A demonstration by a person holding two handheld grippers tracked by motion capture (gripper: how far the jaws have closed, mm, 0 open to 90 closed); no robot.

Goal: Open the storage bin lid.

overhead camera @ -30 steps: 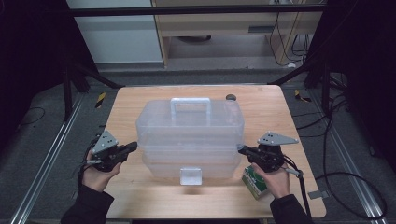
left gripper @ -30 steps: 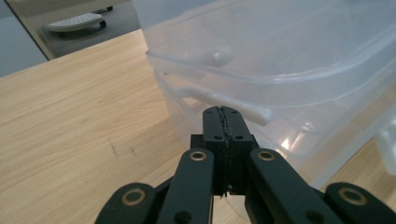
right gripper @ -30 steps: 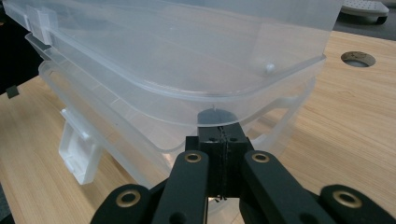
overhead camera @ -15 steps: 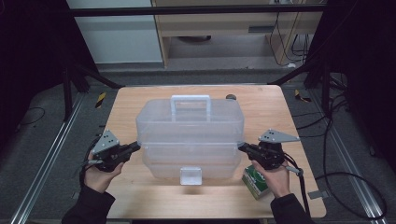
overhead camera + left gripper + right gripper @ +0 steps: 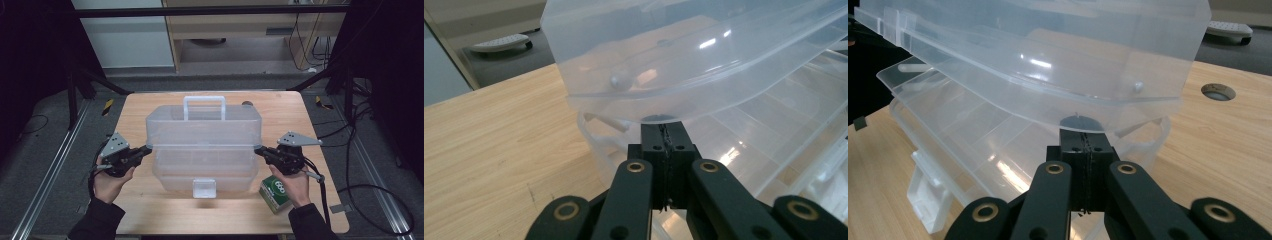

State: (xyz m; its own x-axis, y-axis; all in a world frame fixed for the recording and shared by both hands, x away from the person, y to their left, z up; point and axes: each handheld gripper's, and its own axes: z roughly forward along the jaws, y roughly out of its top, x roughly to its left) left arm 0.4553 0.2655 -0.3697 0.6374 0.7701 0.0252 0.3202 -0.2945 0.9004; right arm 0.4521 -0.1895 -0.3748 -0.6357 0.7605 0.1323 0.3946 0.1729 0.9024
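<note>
At the left end of the clear plastic box [image 5: 204, 145], the left gripper [image 5: 147, 148] has its two black jaws pressed flat together with nothing between them, their tips set under the raised edge of the box's lid [image 5: 684, 60]. Opposite it, at the right end, the right gripper [image 5: 258, 148] is likewise closed tight on nothing, its tips tucked beneath the same lid's rim, as the right gripper view shows. That lid stands tilted up and open above the lower part of the box, whose divided compartments show through the clear walls. A white handle [image 5: 204, 106] rises from the far side of the box, and a small latch [image 5: 204, 188] hangs at its near side. The box sits at the middle of the wooden table [image 5: 150, 210], reaching toward the far edge. A green and white packet [image 5: 276, 192] lies just beside the person's right hand [image 5: 292, 185] near the table's near right corner, close to the box but apart from it.
</note>
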